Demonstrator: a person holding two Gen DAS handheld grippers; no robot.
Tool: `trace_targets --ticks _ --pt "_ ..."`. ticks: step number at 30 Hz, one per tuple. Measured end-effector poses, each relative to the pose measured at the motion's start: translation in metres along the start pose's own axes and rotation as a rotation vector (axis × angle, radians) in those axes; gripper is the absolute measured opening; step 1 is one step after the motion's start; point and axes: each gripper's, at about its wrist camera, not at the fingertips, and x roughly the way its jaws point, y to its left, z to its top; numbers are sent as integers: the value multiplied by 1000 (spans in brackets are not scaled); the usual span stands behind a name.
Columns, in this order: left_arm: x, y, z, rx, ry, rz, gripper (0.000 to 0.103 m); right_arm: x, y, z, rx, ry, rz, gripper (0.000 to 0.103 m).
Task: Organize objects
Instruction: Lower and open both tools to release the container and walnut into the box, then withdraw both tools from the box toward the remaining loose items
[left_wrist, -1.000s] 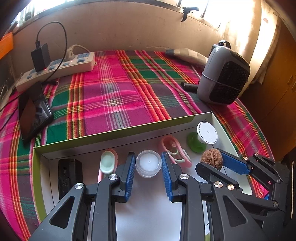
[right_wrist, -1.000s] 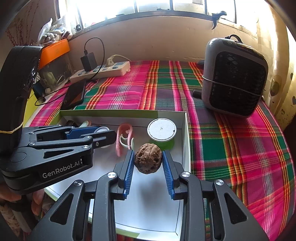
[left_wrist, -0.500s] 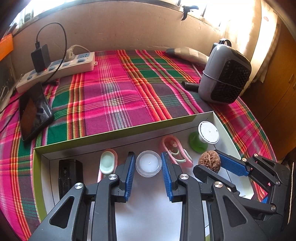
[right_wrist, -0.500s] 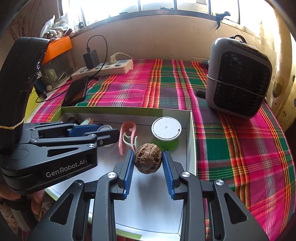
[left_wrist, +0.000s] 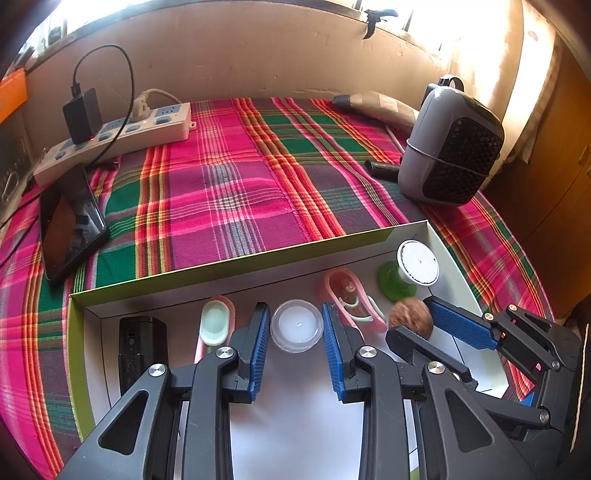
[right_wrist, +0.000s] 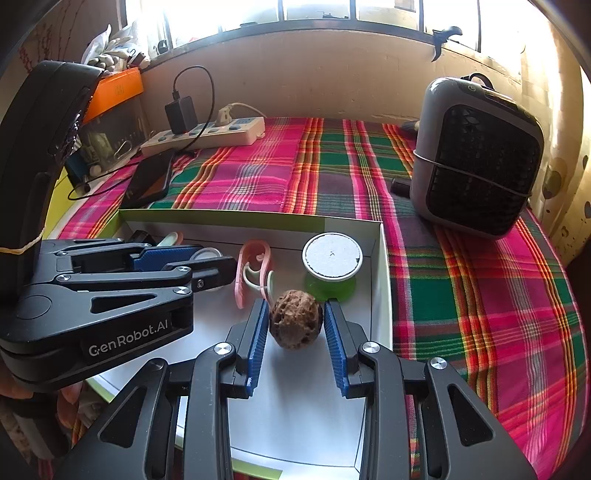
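A shallow white box (right_wrist: 380, 266) with a green outer rim sits on a plaid cloth (right_wrist: 480, 288) in pink, green and red. Both grippers reach down into it.

The right gripper (right_wrist: 295, 325) has its blue pads pressed against either side of a brown walnut (right_wrist: 294, 324), so its jaws are clamped on the nut. Whether the nut rests on the box floor or hangs just above it cannot be told. It sits near the box's right wall, just in front of a green-based object with a round white top (right_wrist: 331, 256) and beside a pink clip (right_wrist: 253, 269).

The left gripper (left_wrist: 297, 328) stands to the left of the right one inside the box. A small round clear container with a white centre (left_wrist: 297, 325) lies between its blue pads, which sit close on both sides. Whether the pads actually press on it cannot be told. Left of that gripper lie a pink-and-pale-green scoop-like piece (left_wrist: 216, 323) and a black rectangular object (left_wrist: 142, 347) by the box's left wall.

Beyond the box, a phone (left_wrist: 70, 225) lies on the cloth near a white power strip (left_wrist: 122, 136) with a black charger (left_wrist: 82, 114) plugged in. A grey fan heater (right_wrist: 476, 158) stands at the right, well apart from the box
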Motion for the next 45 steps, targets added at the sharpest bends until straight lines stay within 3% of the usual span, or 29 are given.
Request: trace_targets --ticks 15,22,45 --pt "0 0 -1 -10 7 -5 27 -2 -1 -2 3 -5 -18 33" --pt "-6 0 -1 -16 -8 -4 28 -6 0 -3 4 -15 -22 42" --pt "-69 -1 -28 -17 -93 -10 29 -49 6 -18 27 -69 -37 42"
